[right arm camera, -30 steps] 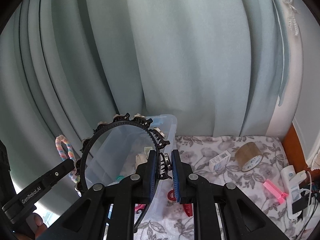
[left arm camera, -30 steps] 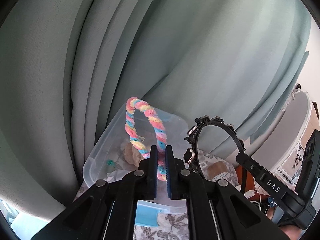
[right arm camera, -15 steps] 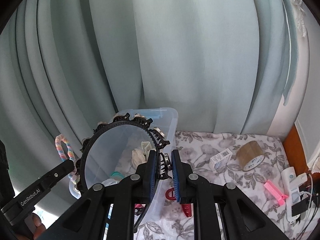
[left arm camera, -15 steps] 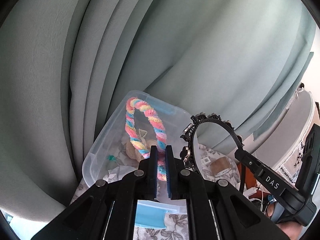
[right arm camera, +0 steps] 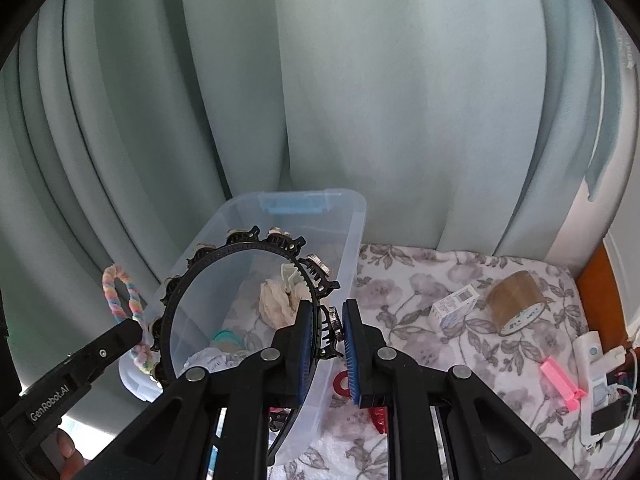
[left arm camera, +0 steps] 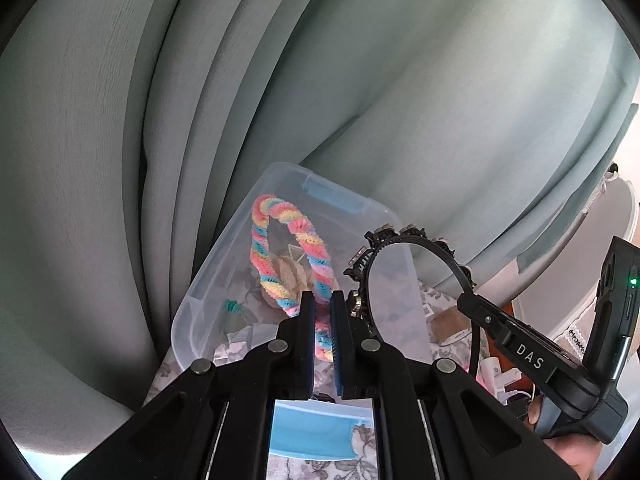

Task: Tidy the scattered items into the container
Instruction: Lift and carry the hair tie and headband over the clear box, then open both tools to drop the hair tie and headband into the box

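Observation:
My left gripper (left arm camera: 323,340) is shut on a pastel twisted headband (left arm camera: 316,256), held upright above the clear plastic container (left arm camera: 208,276). My right gripper (right arm camera: 325,334) is shut on a black studded headband (right arm camera: 240,248), held over the same container (right arm camera: 352,240). The container holds a cream cloth flower (right arm camera: 276,300), a teal ring and paper scraps. Each gripper shows in the other's view: the right one (left arm camera: 520,350) beside the container, the left one (right arm camera: 120,334) at its left side.
Green curtains hang right behind the container. On the floral cloth to the right lie a small white box (right arm camera: 454,306), a brown tape roll (right arm camera: 516,300), a pink clip (right arm camera: 562,382), red clips (right arm camera: 378,418) and white devices (right arm camera: 596,364). A blue face mask (left arm camera: 316,428) lies under my left gripper.
Both grippers have tilted down and moved closer to the container with their headbands. More of the container's inside now shows in both views.

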Demonstrator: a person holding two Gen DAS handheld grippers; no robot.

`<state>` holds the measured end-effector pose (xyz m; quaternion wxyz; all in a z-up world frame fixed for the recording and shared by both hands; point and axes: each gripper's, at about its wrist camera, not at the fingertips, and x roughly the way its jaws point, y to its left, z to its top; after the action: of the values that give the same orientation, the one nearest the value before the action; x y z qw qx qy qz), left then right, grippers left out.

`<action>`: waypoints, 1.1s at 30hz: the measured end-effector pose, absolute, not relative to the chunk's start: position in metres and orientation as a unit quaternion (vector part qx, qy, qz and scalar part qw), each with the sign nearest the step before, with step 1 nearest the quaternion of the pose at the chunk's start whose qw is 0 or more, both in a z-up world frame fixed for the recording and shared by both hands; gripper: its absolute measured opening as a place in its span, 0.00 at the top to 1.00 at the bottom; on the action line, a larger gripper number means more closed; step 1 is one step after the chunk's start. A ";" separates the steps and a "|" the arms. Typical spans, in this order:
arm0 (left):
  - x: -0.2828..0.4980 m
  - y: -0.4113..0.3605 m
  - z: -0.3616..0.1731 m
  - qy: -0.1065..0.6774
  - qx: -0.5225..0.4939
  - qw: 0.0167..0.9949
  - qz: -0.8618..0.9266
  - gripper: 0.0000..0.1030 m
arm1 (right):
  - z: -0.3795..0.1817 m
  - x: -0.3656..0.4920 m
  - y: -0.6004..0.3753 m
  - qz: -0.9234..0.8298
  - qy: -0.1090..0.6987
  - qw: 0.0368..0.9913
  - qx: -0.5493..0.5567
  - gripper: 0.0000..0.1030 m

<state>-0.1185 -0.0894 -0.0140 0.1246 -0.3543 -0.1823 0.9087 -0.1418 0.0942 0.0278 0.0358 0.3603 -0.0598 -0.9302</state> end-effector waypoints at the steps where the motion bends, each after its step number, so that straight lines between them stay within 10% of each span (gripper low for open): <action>1: -0.119 -0.090 -0.017 -0.182 -0.357 0.124 0.908 0.94 | 0.026 -0.143 0.094 -0.929 -0.059 0.035 0.363 0.84; 15: -0.141 -0.099 -0.018 -0.181 -0.381 0.120 0.899 0.92 | 0.012 -0.158 0.077 -0.919 -0.040 0.069 0.386 0.81; 21: -0.139 -0.099 -0.034 -0.191 -0.394 0.117 0.892 0.54 | 0.011 -0.155 0.066 -0.917 -0.024 0.088 0.389 0.79; 33: -0.125 -0.111 -0.032 -0.190 -0.390 0.114 0.893 0.35 | 0.017 -0.148 0.061 -0.915 -0.015 0.094 0.391 0.59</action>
<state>-0.1250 -0.1109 -0.0325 0.1143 -0.3903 -0.1904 0.8935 -0.1478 0.0608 0.0174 0.0943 0.3908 -0.0155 -0.9155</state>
